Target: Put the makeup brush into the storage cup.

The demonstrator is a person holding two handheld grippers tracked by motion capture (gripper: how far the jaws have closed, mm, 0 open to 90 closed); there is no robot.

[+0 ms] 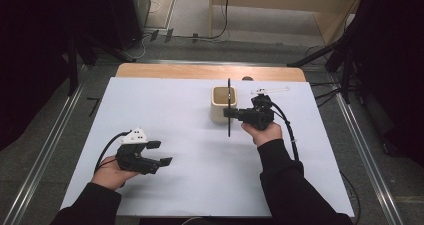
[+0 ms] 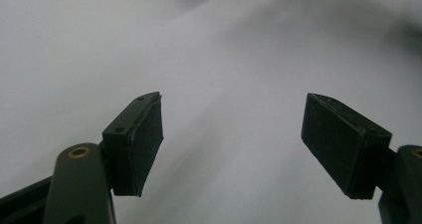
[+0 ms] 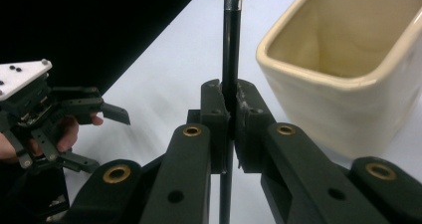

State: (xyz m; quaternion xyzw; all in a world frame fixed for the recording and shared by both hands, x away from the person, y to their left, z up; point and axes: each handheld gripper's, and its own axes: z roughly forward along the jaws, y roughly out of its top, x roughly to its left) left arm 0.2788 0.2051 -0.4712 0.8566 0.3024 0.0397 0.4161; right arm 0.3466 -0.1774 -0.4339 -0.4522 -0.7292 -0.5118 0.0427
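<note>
Now the right gripper (image 1: 229, 113) is clamped mid-shaft on a thin black pen (image 1: 229, 92), held upright just beside the cream square ceramic cup (image 1: 218, 105); left gripper (image 1: 161, 153) waits well apart, jaws spread.

White table sheet (image 1: 200, 155), floor cables (image 1: 150, 35)

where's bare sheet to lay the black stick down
Free: the white sheet between the left gripper and the cream cup, and its near edge. Crowded: the far right, around the cup and the right gripper.
</note>
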